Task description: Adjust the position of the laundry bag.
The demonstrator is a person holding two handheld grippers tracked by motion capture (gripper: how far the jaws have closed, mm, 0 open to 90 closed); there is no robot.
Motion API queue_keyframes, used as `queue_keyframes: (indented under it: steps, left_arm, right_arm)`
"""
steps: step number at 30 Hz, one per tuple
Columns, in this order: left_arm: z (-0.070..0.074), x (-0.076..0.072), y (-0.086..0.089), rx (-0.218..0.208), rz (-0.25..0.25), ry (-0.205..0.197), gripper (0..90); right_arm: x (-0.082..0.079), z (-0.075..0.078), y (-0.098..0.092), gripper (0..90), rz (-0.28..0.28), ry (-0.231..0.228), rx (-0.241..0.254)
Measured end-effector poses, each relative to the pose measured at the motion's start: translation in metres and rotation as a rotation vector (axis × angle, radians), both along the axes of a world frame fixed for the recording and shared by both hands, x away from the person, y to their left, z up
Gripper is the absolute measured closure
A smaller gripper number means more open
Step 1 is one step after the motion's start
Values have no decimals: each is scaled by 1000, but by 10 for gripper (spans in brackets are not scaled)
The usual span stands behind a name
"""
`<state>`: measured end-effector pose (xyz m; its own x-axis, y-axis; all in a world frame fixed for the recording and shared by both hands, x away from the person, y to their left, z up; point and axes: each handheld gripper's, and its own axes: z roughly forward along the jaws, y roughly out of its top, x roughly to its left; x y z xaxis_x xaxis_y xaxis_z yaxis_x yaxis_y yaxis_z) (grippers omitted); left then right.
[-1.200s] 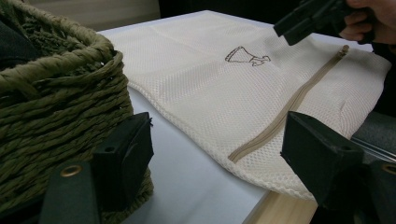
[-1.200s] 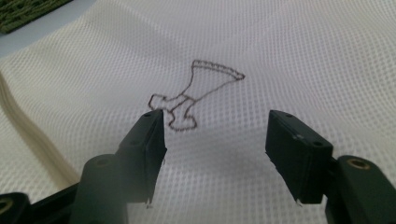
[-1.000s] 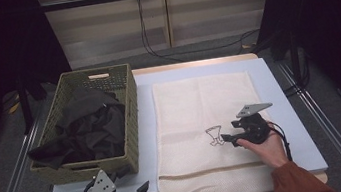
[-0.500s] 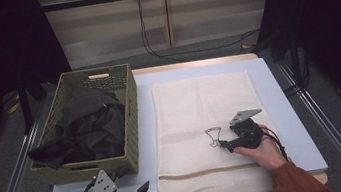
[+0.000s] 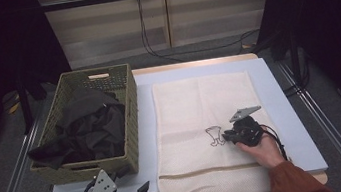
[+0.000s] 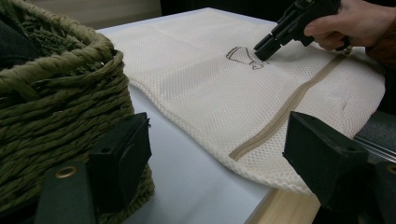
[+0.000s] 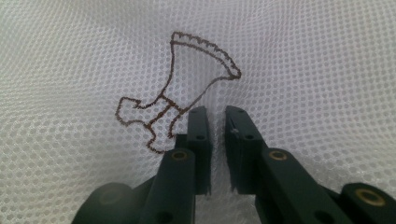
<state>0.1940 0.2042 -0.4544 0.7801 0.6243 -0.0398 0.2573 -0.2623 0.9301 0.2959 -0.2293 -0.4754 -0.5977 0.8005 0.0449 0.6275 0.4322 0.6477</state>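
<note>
**Right fingers pinch the mesh bag**

The woven basket (image 5: 127, 102) stands at the left of the surface (image 5: 286, 110) and holds dark clothes (image 5: 89, 125). Beside it the white mesh bag (image 5: 195, 107) lies flat, with a brown drawn figure (image 7: 177, 88), no readable writing. The right gripper (image 7: 217, 119) has just been closing its fingers, now nearly together on the mesh. The left gripper (image 6: 215, 158) rests with fingers apart, holding nothing.

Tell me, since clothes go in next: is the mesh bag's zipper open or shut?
Shut, it seems: the zipper runs as one flat tan line across the bag, with no gap showing.
</note>
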Motion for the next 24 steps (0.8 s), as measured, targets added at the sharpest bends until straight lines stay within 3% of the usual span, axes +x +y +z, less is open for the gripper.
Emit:
queue_keyframes:
  steps: [5,12,16,24]
  left_arm:
    - [0,1,1,12,-5,-5,224]
    - [1,0,0,6,-11,-7,224]
    - [1,0,0,10,-7,-6,224]
    - [1,0,0,11,-11,-7,224]
  right_arm:
    - [0,0,1,886,-7,15,22]
    - [-1,-2,-2,897,-23,4,45]
    - [0,-4,-4,900,-34,0,84]
    - [3,-4,-2,900,-41,-20,88]
